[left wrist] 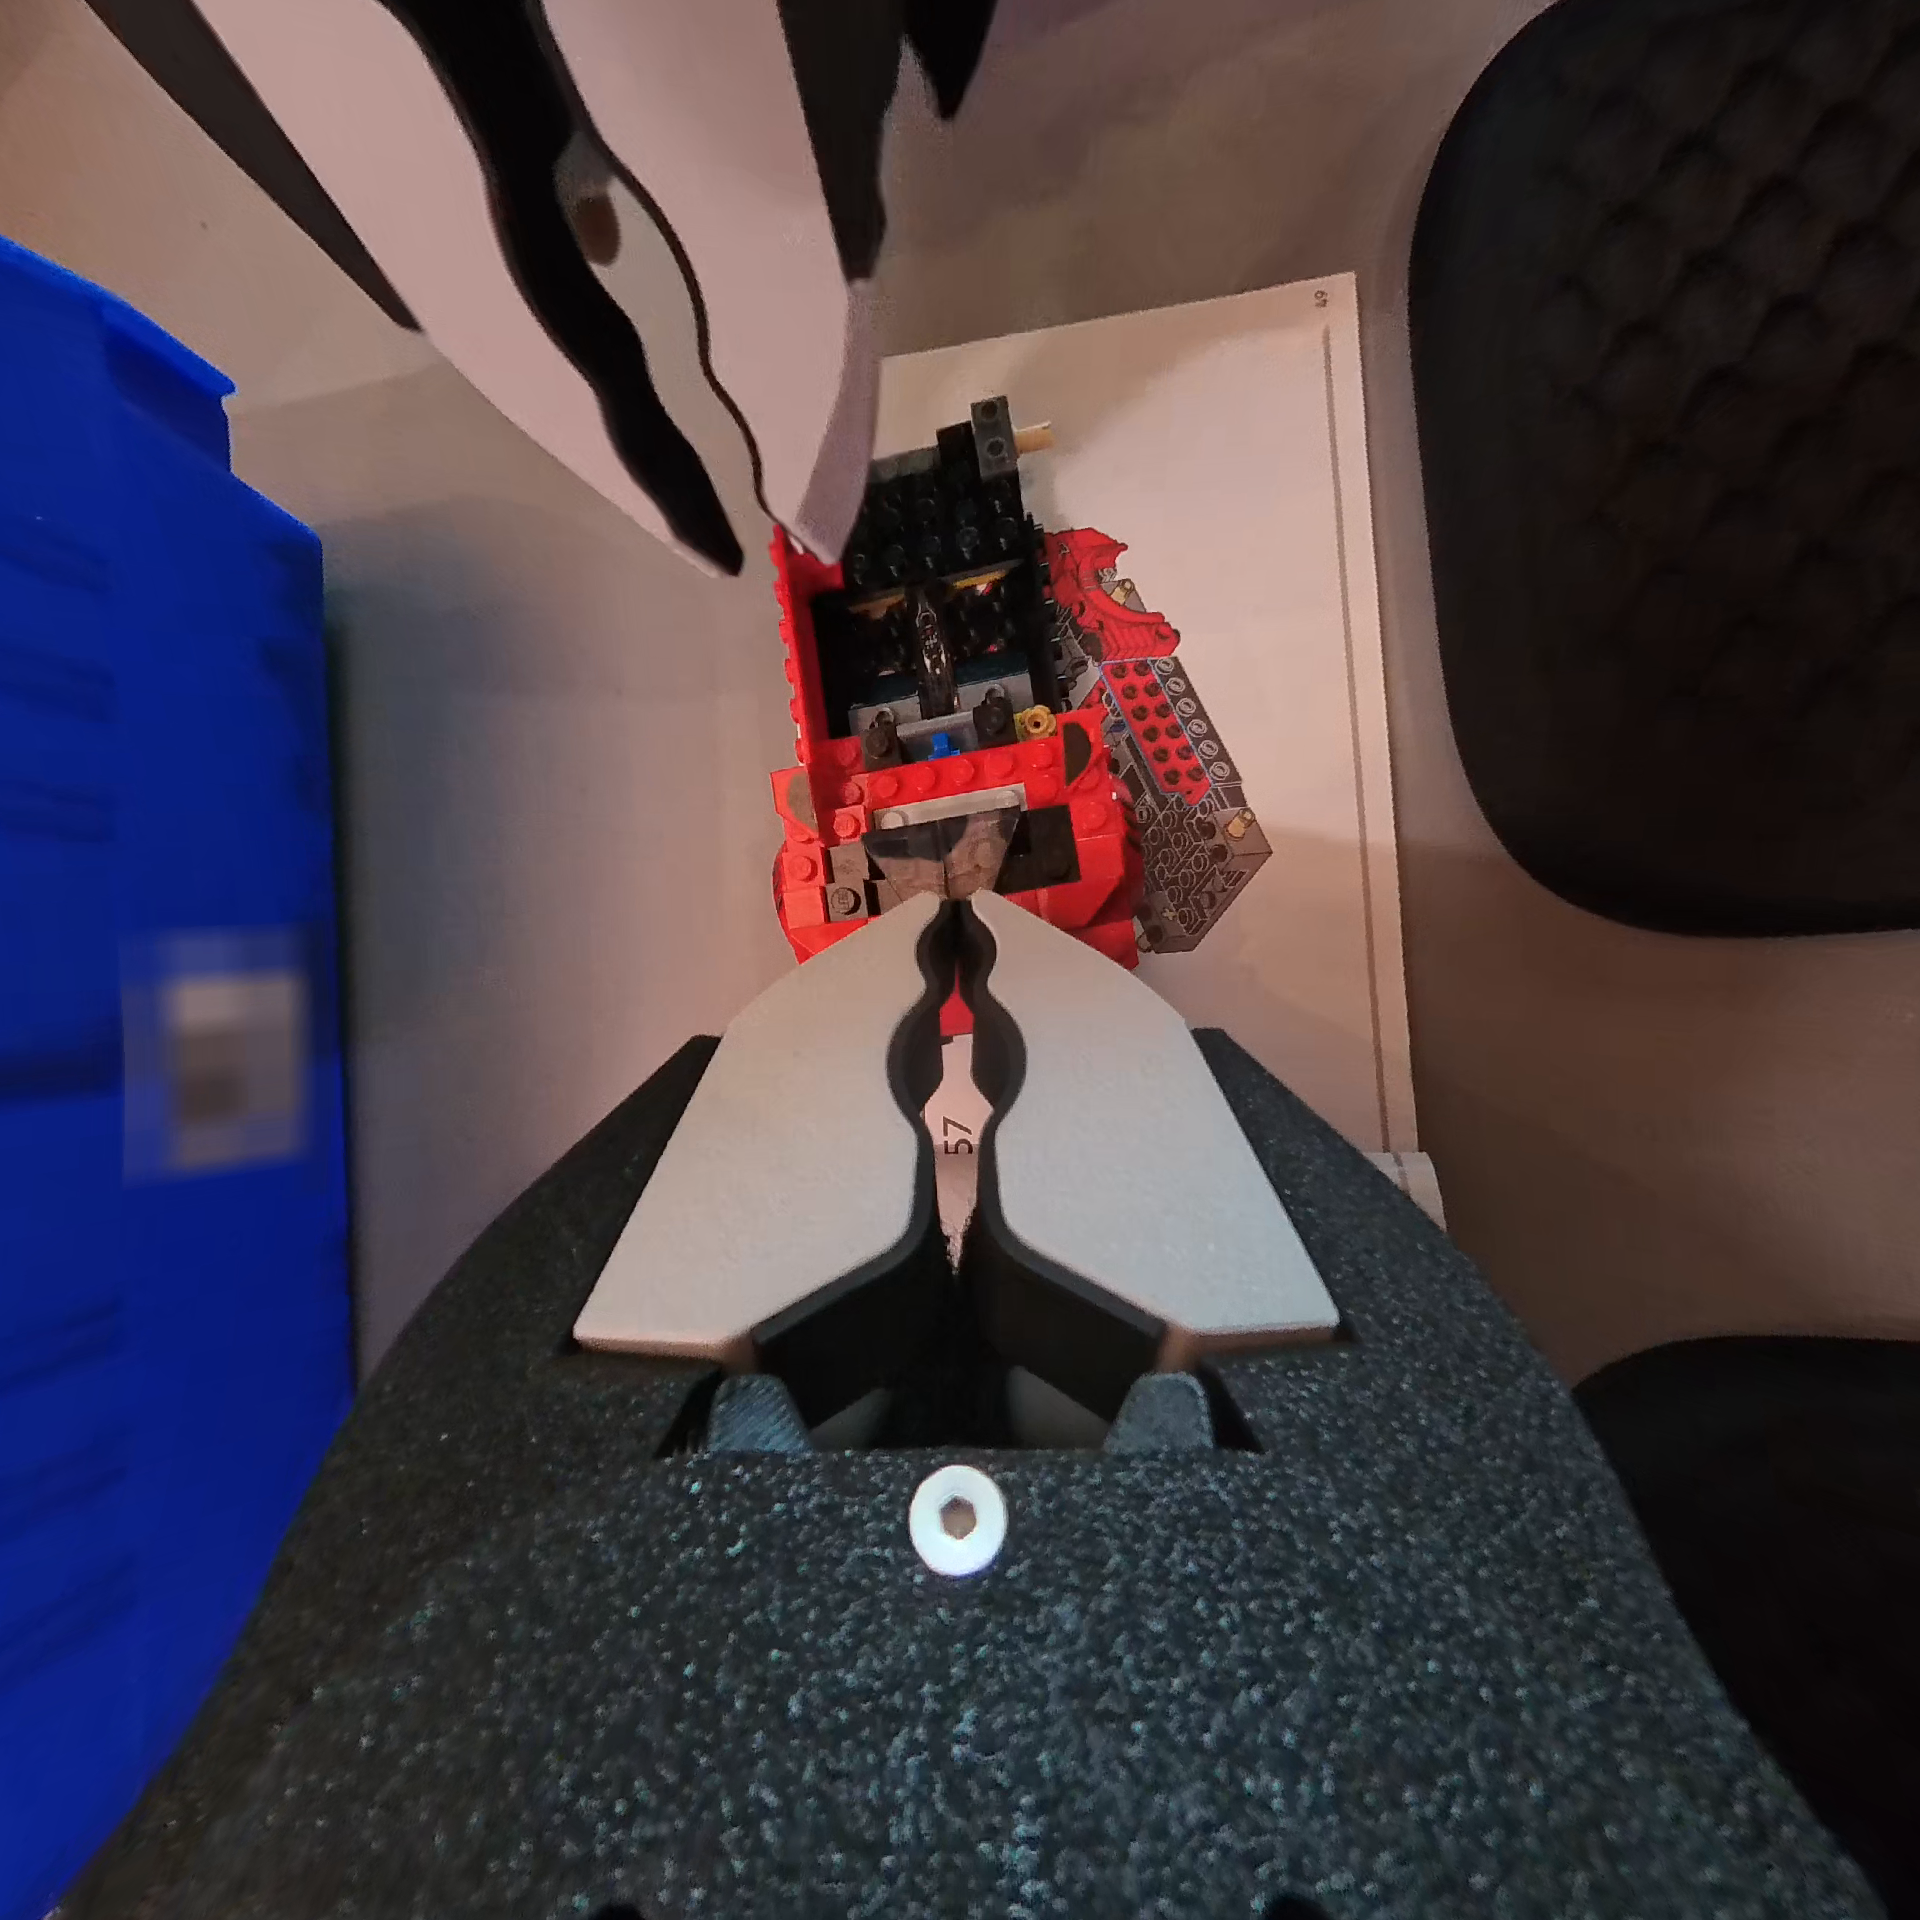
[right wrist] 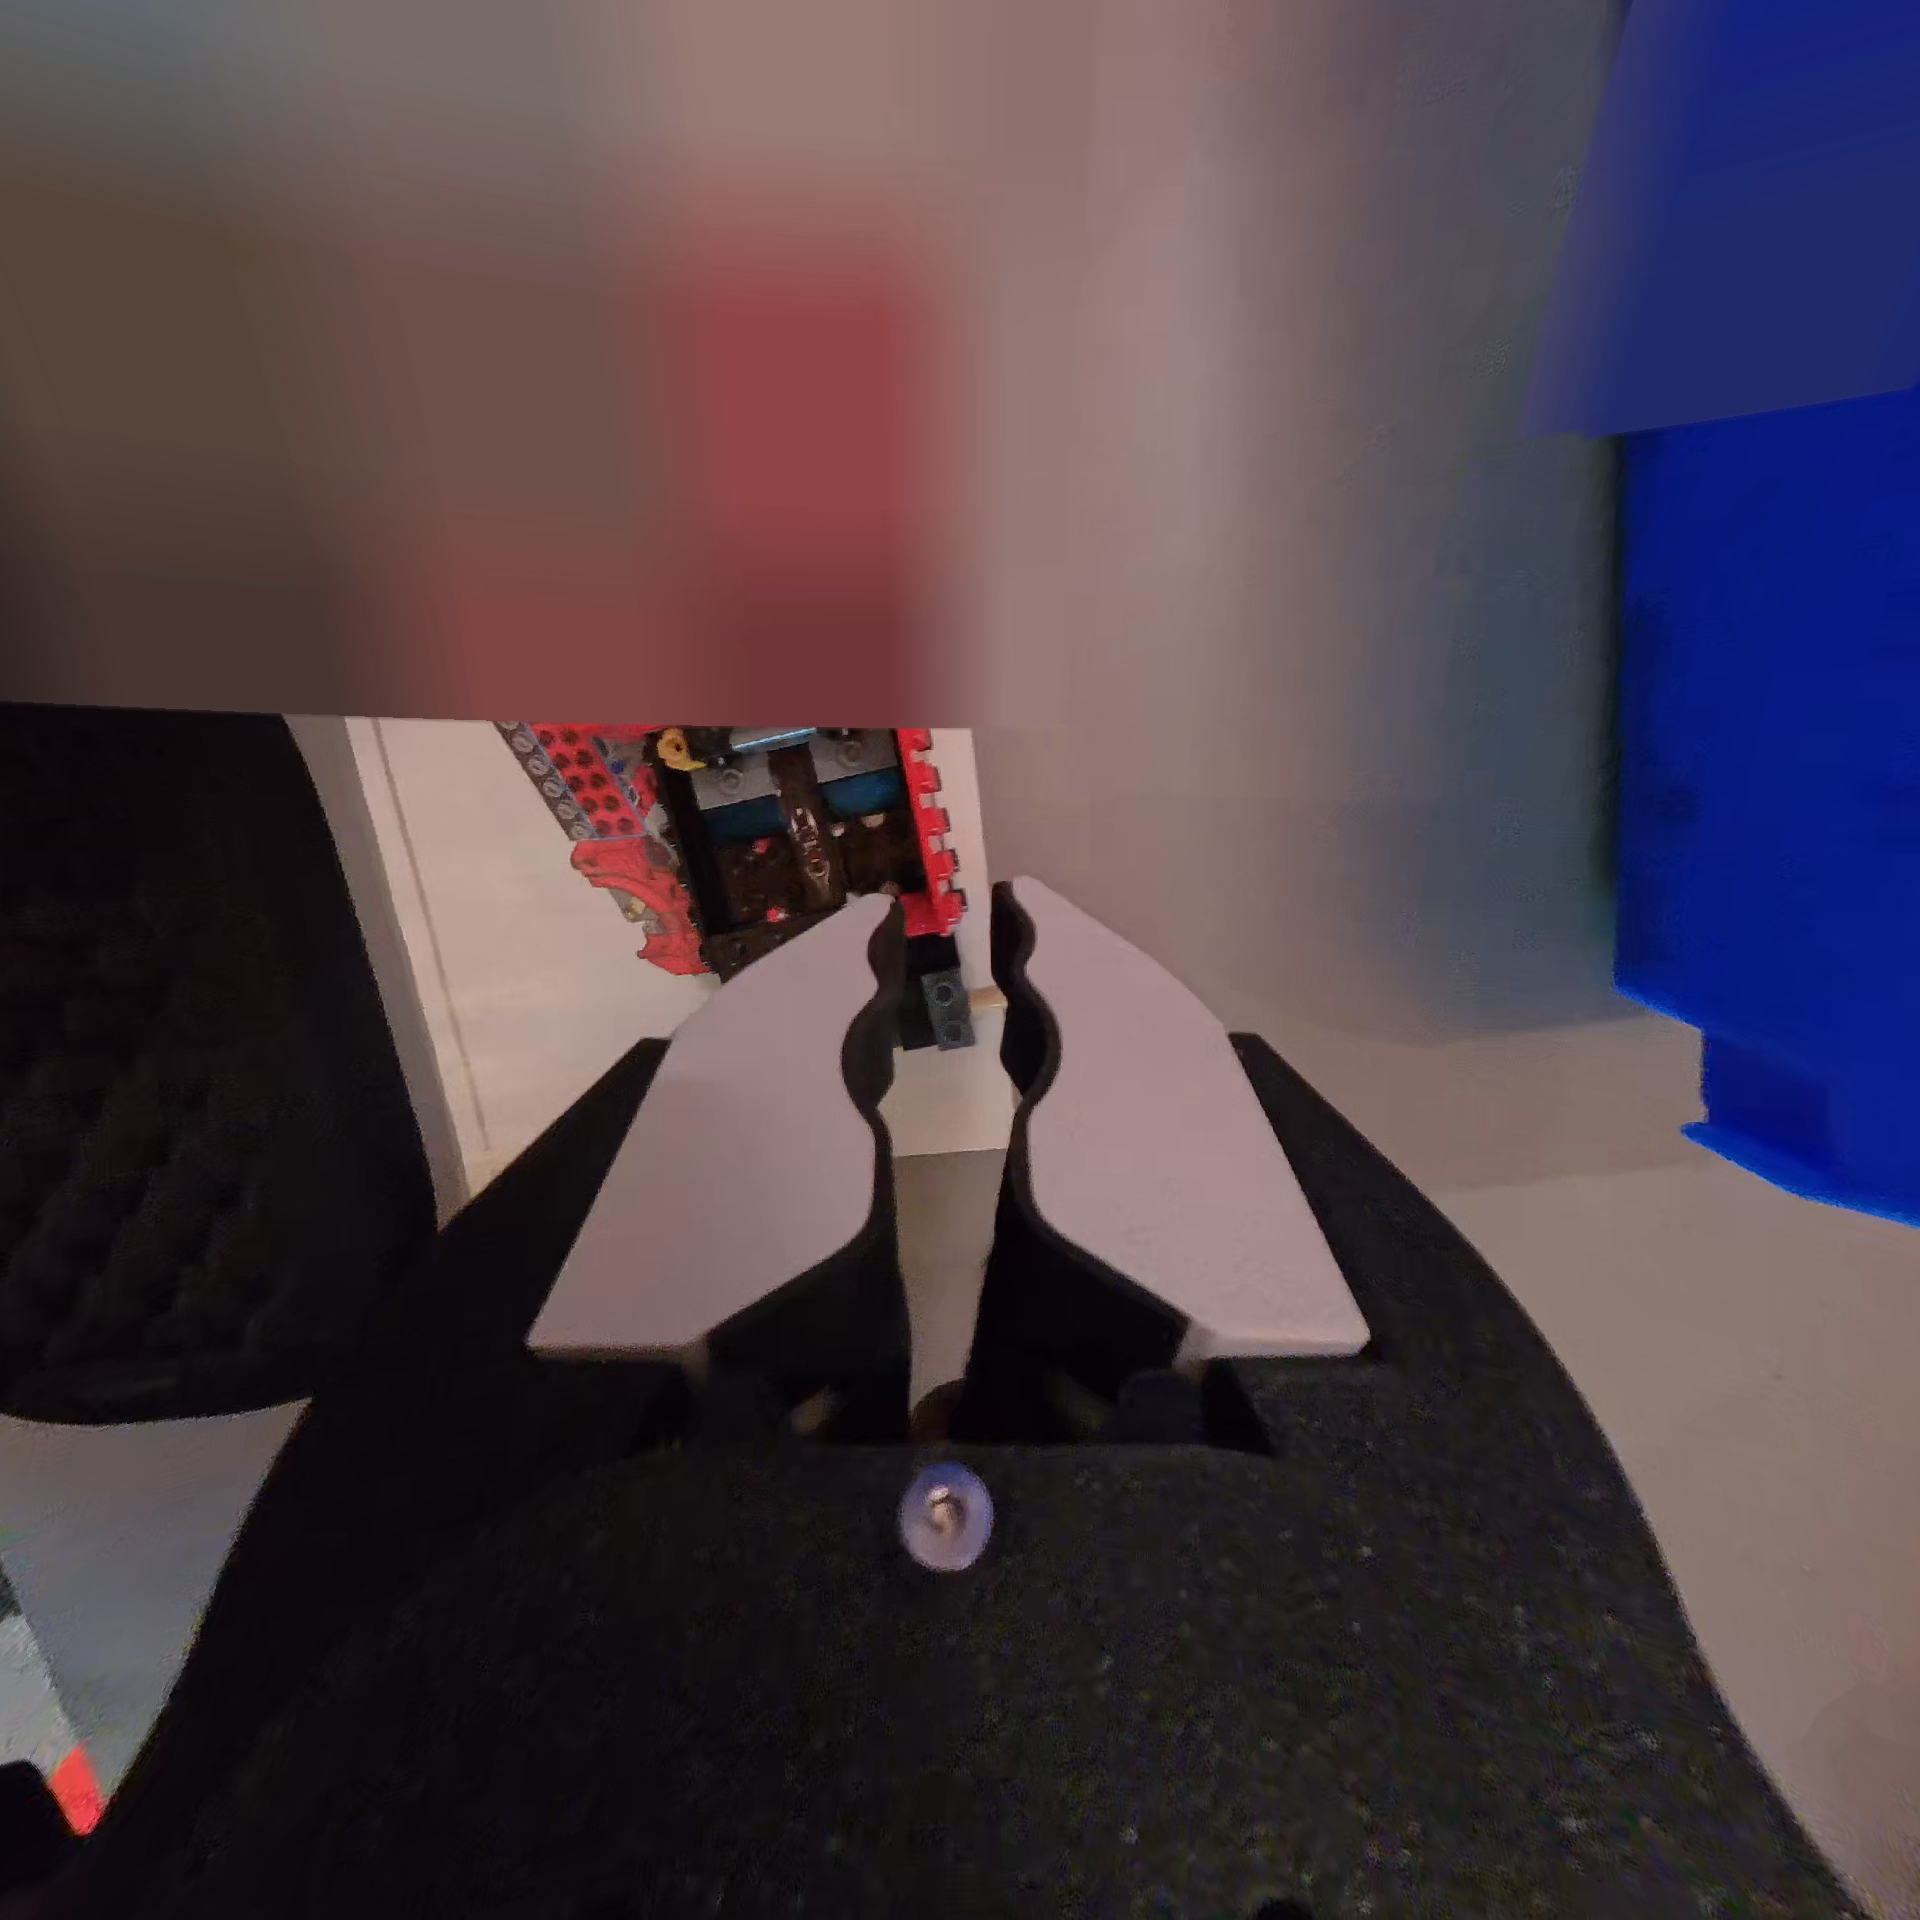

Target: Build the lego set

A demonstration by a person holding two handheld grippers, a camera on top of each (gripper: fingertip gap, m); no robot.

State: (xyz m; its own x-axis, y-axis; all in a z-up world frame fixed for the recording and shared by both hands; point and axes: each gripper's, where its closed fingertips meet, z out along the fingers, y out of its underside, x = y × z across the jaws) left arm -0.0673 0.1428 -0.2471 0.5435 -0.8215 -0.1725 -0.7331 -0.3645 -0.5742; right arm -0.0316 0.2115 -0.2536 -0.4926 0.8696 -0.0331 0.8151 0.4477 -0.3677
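Left wrist view: the left gripper (left wrist: 958, 902) is closed on the front of the model (left wrist: 935, 727), which sits on the booklet (left wrist: 1247, 623). The right gripper (right wrist: 940, 899), jaws apart, straddles the red wall (right wrist: 930, 821). Next it probably must press this wall down gently.

left gripper (left wrist: 961, 906) pinched closed, right gripper (right wrist: 943, 902) slightly parted

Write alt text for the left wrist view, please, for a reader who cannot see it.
The left tool, its tips nearly closed, meets the near end of a red and black lego model lying on an open instruction booklet. The right tool, open, touches the model's far red corner from above. A blue bin stands at the left.
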